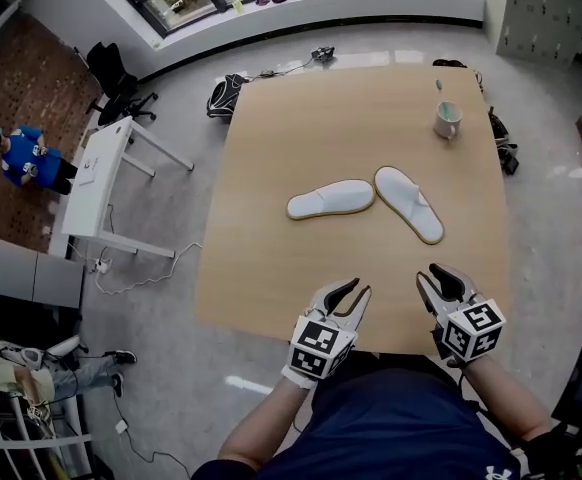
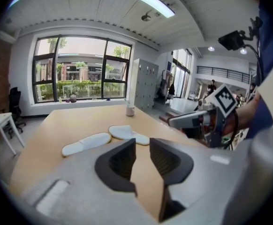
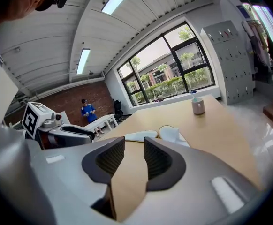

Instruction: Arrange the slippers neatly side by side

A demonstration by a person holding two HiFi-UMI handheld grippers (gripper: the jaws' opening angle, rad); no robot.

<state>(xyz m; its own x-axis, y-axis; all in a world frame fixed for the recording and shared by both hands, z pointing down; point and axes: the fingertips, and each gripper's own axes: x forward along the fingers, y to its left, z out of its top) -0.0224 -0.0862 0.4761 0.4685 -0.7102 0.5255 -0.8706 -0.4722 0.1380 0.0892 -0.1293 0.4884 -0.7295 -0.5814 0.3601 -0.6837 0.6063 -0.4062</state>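
Two white slippers lie mid-table at an angle to each other, their near ends almost touching: the left slipper (image 1: 331, 199) (image 2: 86, 143) (image 3: 141, 136) lies nearly crosswise, the right slipper (image 1: 409, 203) (image 2: 128, 133) (image 3: 174, 135) slants away to the right. Both grippers hover at the table's near edge, well short of the slippers. My left gripper (image 1: 357, 288) (image 2: 142, 146) is open with only bare tabletop between its jaws. My right gripper (image 1: 428, 273) (image 3: 134, 146) is open too, holding nothing.
A mug (image 1: 447, 120) (image 2: 130, 110) (image 3: 198, 105) stands at the far right of the wooden table (image 1: 271, 168). On the floor to the left are a white desk (image 1: 96, 173), cables and a person in blue (image 1: 26, 158). Bags lie beyond the table's far edge.
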